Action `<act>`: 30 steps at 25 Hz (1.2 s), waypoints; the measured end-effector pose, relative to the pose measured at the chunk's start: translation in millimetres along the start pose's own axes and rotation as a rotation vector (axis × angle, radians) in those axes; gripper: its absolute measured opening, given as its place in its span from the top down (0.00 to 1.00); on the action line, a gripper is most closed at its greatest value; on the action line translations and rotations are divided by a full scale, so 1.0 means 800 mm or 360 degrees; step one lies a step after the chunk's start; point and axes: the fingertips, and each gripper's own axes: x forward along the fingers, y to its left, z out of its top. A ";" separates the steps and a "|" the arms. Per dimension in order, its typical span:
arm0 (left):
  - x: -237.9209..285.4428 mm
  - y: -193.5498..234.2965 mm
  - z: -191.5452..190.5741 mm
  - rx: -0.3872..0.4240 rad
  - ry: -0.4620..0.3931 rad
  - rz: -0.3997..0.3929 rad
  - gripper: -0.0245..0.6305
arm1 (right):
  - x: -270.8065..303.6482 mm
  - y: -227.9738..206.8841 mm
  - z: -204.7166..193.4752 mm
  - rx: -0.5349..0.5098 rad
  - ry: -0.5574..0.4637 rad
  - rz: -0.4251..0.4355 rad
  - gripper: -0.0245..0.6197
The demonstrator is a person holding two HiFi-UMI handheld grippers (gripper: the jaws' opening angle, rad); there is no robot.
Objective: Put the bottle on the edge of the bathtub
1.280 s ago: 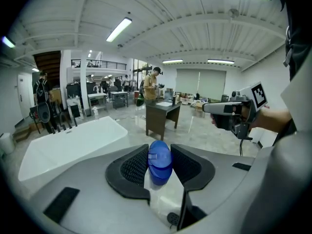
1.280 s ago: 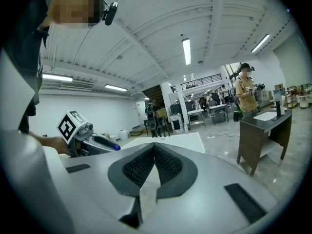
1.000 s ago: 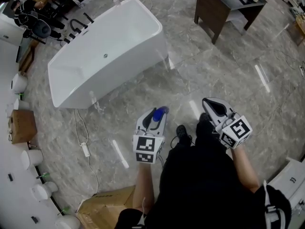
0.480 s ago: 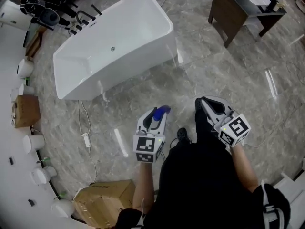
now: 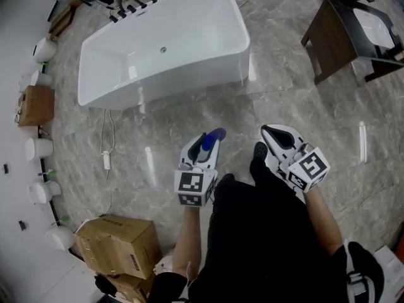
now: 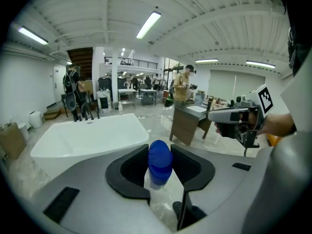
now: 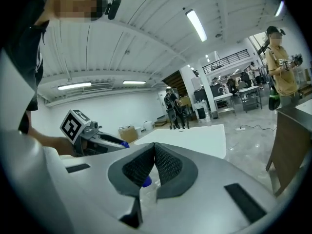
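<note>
A clear bottle with a blue cap sits between the jaws of my left gripper, which is shut on it. In the left gripper view the cap stands up between the black pads. The white bathtub stands on the marble floor ahead, up and left of both grippers, also seen as a white bathtub beyond the left jaws. My right gripper hangs beside the left one, pads together with nothing in them. From the right gripper view the left gripper shows at the left.
A dark wooden cabinet stands at the upper right. Cardboard boxes lie at the lower left, with white fixtures along the left wall. A cable with a power strip trails on the floor near the tub. A person stands far behind.
The head view has swung: the bathtub now lies further right and higher in the picture, the cabinet nearer the right edge. Both grippers keep their places and the bottle stays held.
</note>
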 end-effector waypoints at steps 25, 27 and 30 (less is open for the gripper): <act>0.224 0.180 -0.195 -0.0060 0.0078 0.0212 0.73 | 0.238 -0.064 -0.192 0.0059 0.0363 0.0199 0.94; 0.266 0.190 -0.226 -0.0035 0.0083 0.0186 0.73 | 0.257 -0.083 -0.225 0.0106 0.0362 0.0157 0.94; 0.337 0.208 -0.274 -0.0037 0.0074 0.0146 0.73 | 0.285 -0.117 -0.284 0.0105 0.0369 0.0121 0.94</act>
